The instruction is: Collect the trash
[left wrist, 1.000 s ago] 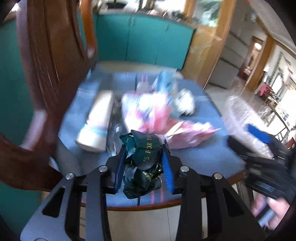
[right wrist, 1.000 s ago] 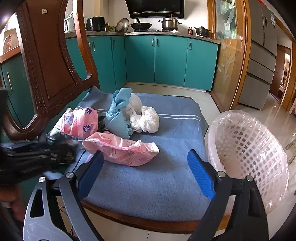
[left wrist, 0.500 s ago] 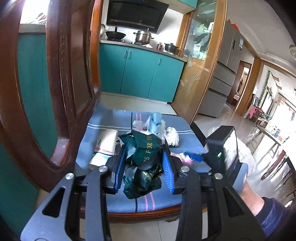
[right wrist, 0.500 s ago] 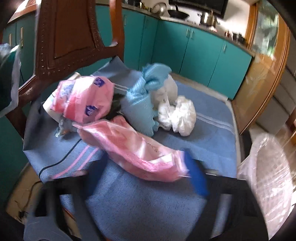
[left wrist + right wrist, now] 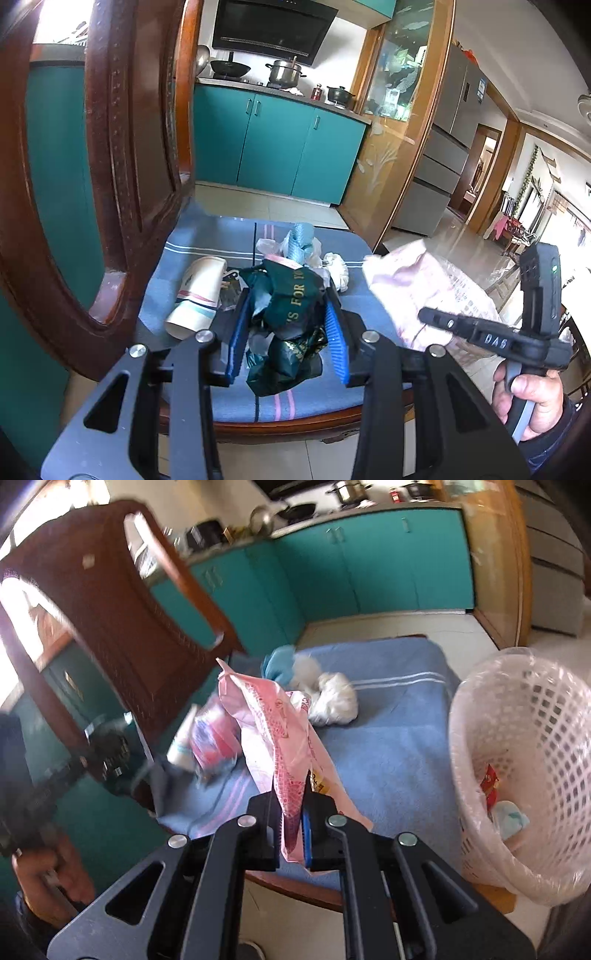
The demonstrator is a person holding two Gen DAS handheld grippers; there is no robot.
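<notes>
My left gripper (image 5: 288, 295) is shut on a crumpled dark green wrapper (image 5: 284, 354) with gold lettering, held above the blue chair cushion (image 5: 207, 236). My right gripper (image 5: 291, 805) has its jaws closing, and the pads pinch a pink plastic bag (image 5: 269, 716) that hangs lifted off the cushion. In the left wrist view the same pink bag (image 5: 406, 273) shows at the right, above a hand on the gripper handle. A white lattice basket (image 5: 517, 709) with a clear liner stands right of the chair, with some wrappers inside.
On the cushion (image 5: 388, 738) lie a paper cup (image 5: 199, 291), a pink and blue pack (image 5: 214, 734), a light blue crumpled piece (image 5: 277, 661) and a white wad (image 5: 332, 698). The carved wooden chair back (image 5: 110, 627) rises at the left. Teal cabinets stand behind.
My right gripper went from wide open to closed on the pink bag and lifted it off the cushion. My left gripper rose and tilted up, still holding the green wrapper.
</notes>
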